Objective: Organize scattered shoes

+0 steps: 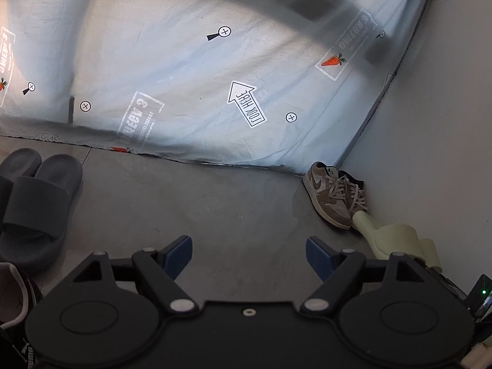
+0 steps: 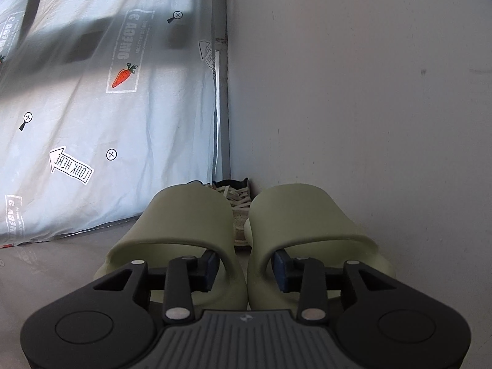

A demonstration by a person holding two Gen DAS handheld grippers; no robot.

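Gripping the pale green slides [image 2: 240, 230] by their inner walls at lower centre, right gripper [image 2: 244, 272] clenched; left gripper [image 1: 249, 256] released, empty.

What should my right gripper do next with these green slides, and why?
Probably open the right gripper wider and draw back: the green slides seem to sit side by side by the wall, behind the sneakers, one finger inside each strap.
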